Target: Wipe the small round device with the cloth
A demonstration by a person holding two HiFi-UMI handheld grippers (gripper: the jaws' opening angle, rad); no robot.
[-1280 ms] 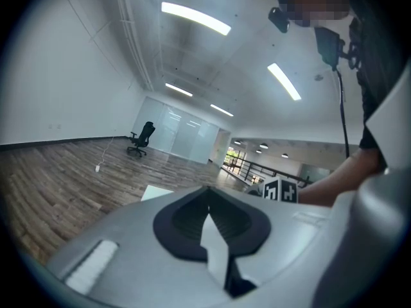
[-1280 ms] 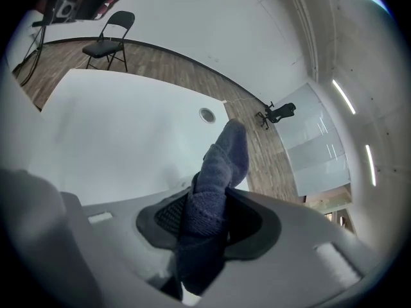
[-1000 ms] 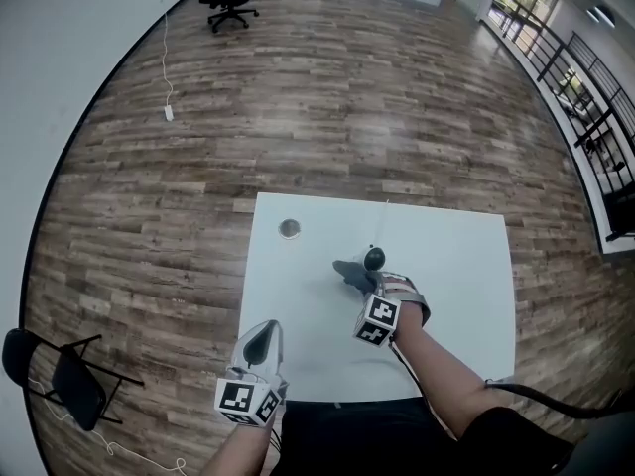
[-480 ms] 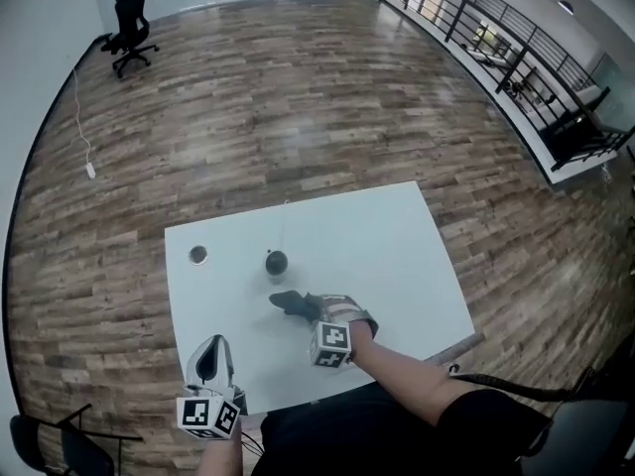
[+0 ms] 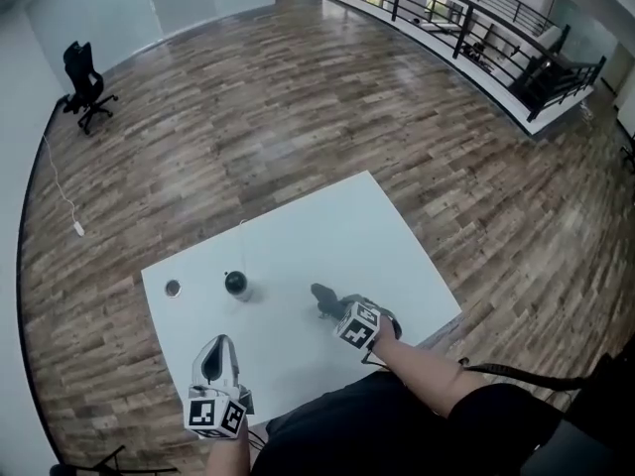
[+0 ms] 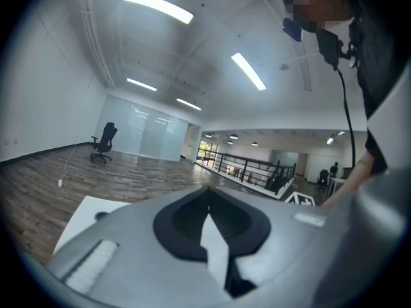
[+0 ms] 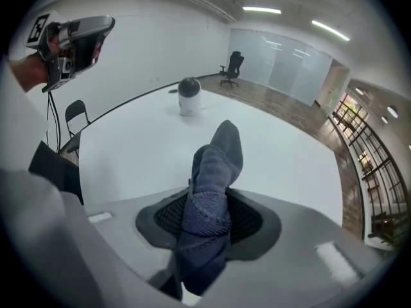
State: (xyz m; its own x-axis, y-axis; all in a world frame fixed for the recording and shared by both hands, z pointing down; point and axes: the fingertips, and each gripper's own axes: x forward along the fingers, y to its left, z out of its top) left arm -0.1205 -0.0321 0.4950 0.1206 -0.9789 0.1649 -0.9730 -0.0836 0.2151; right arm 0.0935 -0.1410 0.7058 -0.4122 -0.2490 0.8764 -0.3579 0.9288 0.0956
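Note:
The small round device, dark on top with a pale base, stands on the white table left of centre; in the right gripper view this device is far ahead. My right gripper is shut on a dark blue-grey cloth, which is bunched between the pads and sticks out past them. The cloth is well to the right of the device and does not touch it. My left gripper hovers over the table's near edge with its tips together and nothing in them.
A small flat disc lies left of the device. A thin white cord runs from the device toward the far table edge. An office chair and a black railing stand far off on the wood floor.
The right gripper has carried the cloth away from the device toward the right; they touched a second ago and now stand apart. The left gripper shifted a little. The head view swung round.

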